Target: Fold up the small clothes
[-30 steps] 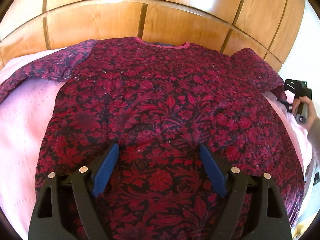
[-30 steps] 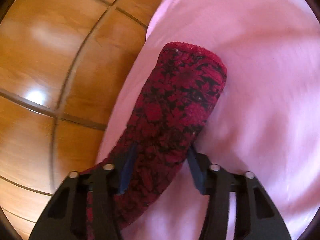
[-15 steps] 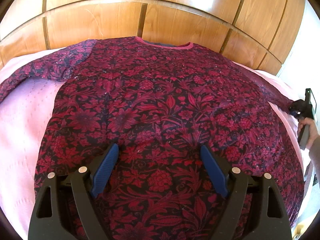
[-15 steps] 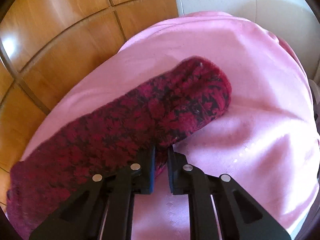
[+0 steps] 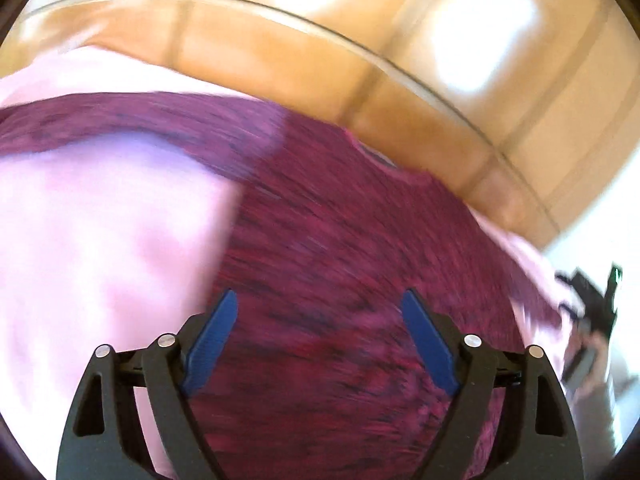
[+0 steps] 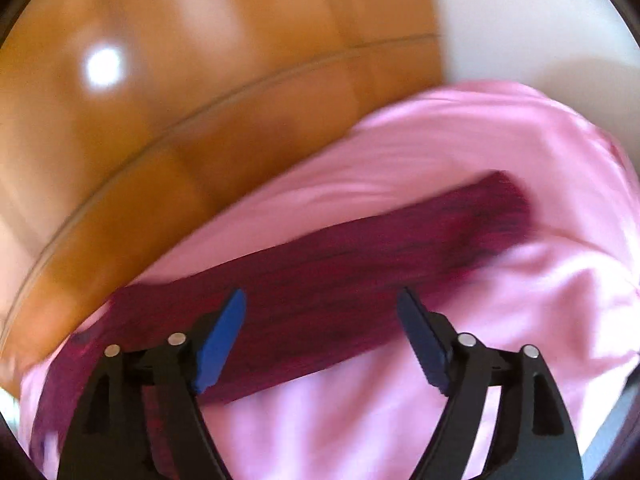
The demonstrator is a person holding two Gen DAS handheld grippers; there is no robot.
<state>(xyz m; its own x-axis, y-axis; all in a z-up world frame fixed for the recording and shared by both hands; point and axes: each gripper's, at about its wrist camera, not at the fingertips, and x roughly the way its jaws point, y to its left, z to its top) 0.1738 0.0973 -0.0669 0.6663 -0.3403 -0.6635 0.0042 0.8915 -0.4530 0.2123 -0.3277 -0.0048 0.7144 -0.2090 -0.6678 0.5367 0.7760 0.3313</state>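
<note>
A dark red floral top (image 5: pixel 344 248) lies spread flat on a pink sheet (image 5: pixel 100 232); both views are motion-blurred. Its left sleeve (image 5: pixel 132 124) stretches out to the left. My left gripper (image 5: pixel 318 322) is open and empty above the top's lower left part. In the right wrist view the right sleeve (image 6: pixel 360 264) lies flat on the pink sheet (image 6: pixel 480 352), cuff at the far right. My right gripper (image 6: pixel 322 320) is open and empty just above the sleeve. It also shows at the far right of the left wrist view (image 5: pixel 588 312), held in a hand.
A glossy wooden headboard (image 5: pixel 320 56) stands behind the bed, also in the right wrist view (image 6: pixel 180 120). A white wall (image 6: pixel 520 32) is at the back right. The bed's edge drops off at the right.
My right gripper has opened and let go of the right sleeve, which now lies stretched flat. My left gripper has swung toward the left side of the top.
</note>
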